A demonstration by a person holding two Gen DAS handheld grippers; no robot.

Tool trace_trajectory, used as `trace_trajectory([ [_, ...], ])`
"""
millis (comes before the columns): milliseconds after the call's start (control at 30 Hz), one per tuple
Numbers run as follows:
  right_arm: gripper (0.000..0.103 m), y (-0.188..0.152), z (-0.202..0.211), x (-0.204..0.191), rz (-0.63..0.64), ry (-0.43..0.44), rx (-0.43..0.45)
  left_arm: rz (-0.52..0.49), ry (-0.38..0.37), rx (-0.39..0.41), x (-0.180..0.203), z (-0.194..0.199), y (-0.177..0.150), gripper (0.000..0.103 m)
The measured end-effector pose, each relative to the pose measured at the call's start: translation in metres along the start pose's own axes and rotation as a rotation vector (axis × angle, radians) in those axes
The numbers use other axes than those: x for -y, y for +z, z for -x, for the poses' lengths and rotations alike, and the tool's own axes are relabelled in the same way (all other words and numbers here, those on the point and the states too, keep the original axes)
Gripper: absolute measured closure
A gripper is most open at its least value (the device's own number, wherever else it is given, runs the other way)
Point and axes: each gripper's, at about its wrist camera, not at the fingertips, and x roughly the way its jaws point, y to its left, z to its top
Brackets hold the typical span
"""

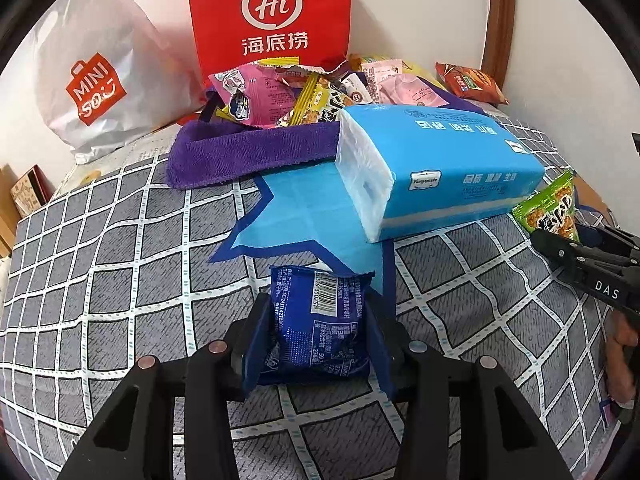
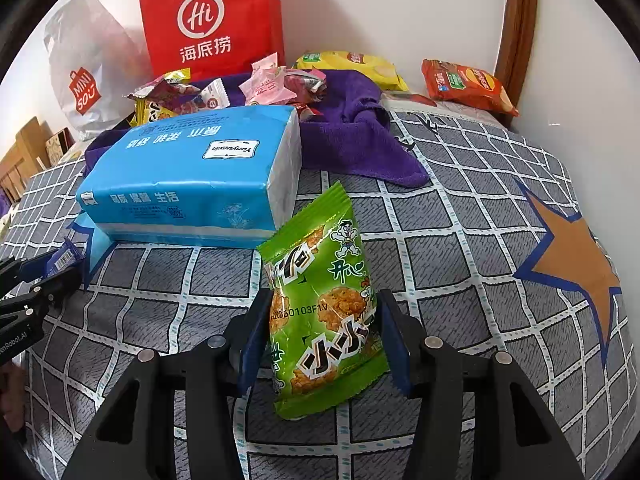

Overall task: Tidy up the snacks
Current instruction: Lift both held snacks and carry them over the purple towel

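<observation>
My left gripper (image 1: 320,300) is shut on a dark blue snack packet (image 1: 320,332), barcode side up, both blue pads against its sides, just over the checked bedsheet (image 1: 120,260). The right gripper (image 2: 324,296) is shut on a green snack packet (image 2: 324,312), which stands upright and slightly tilted between the pads. In the left wrist view the right gripper (image 1: 580,264) and its green packet (image 1: 552,208) show at the right edge. The right wrist view catches the left gripper (image 2: 32,284) with the blue packet (image 2: 64,258) at its left edge.
A big blue tissue pack (image 1: 440,168) lies ahead of both grippers. Behind it a purple towel (image 1: 248,152) carries a pile of several snack packets (image 1: 260,96). A red paper bag (image 1: 272,16) and a white shopping bag (image 1: 96,80) lean on the wall. An orange chip packet (image 2: 468,84) lies far right.
</observation>
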Motion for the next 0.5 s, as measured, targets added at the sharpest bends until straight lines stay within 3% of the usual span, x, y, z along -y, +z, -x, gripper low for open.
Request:
trace_trajectory([
  [333, 0.057, 0.003, 0.004, -0.007, 0.033, -0.031, -0.014, 0.023, -0.03, -0.039, -0.004, 0.006, 0.003, 0.063],
  [500, 0.058, 0.016, 0.025, -0.016, 0.029, 0.011, 0.02, 0.054, -0.057, -0.055, -0.015, 0.026, 0.013, 0.063],
])
